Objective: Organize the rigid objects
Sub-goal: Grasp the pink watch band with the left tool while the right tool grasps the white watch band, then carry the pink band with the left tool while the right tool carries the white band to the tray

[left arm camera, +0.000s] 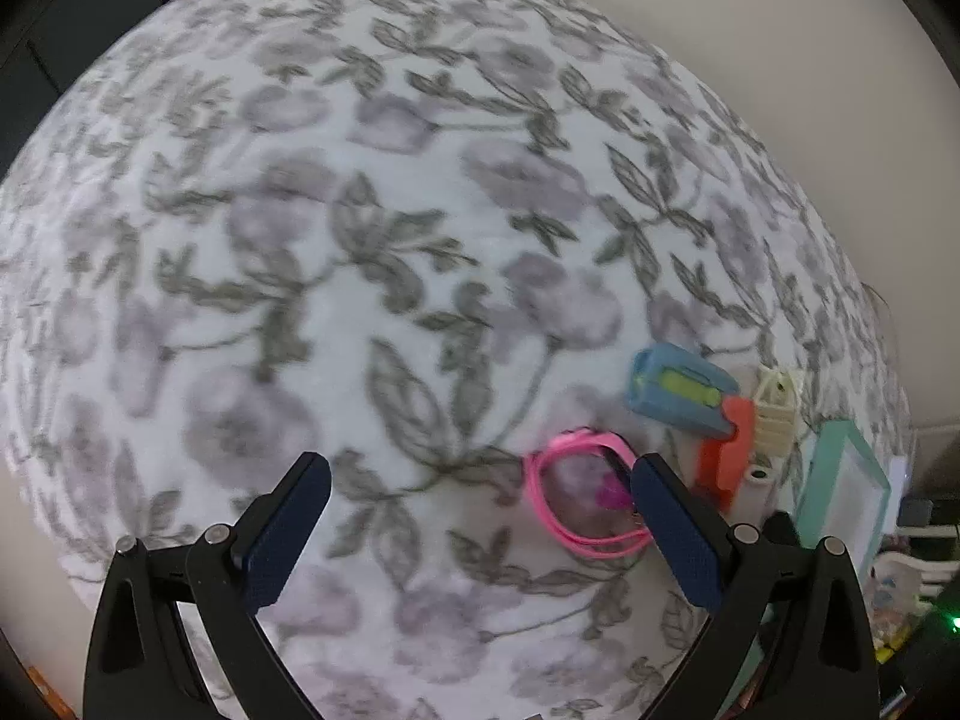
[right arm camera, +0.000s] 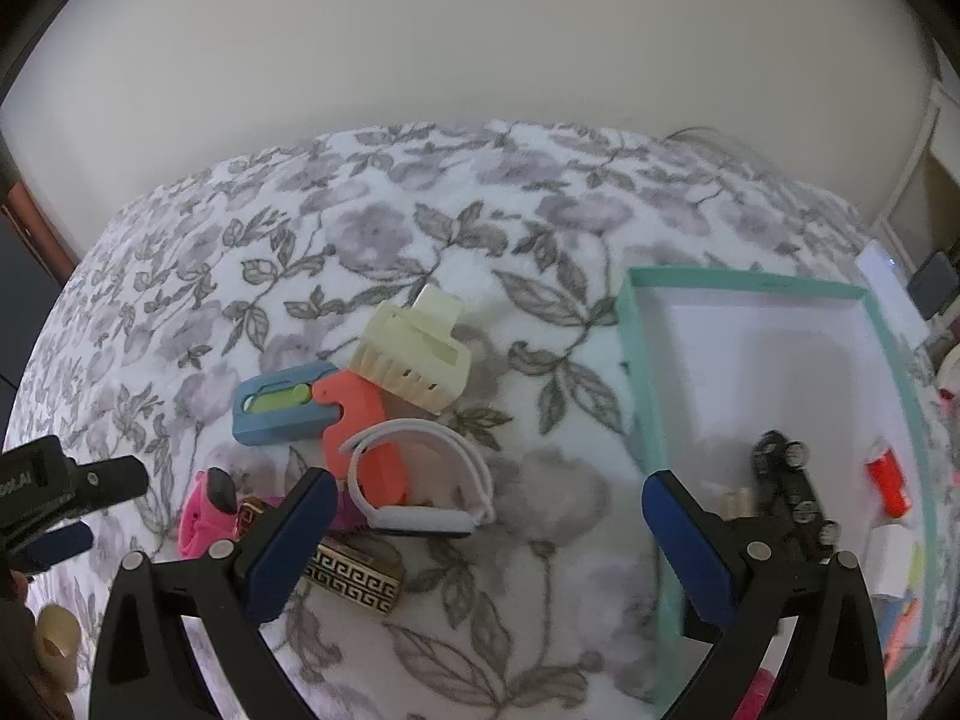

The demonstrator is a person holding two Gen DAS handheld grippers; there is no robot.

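The right gripper (right arm camera: 489, 495) hung with jaws spread, empty, over the floral bedspread (right arm camera: 540, 228). Just ahead, toward its left jaw, lay the white plastic looped watch band (right arm camera: 420, 480); the mint-rimmed white box (right arm camera: 645, 396) sat rightward. The left gripper (left arm camera: 480, 477), jaws also spread, neared the pink looped strap (left arm camera: 576, 492).

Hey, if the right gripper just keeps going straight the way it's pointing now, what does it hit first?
Most likely the floral bedspread: the open right gripper aims at bare fabric between the white watch and the teal box. Depth is unclear, so its left finger may brush the watch.
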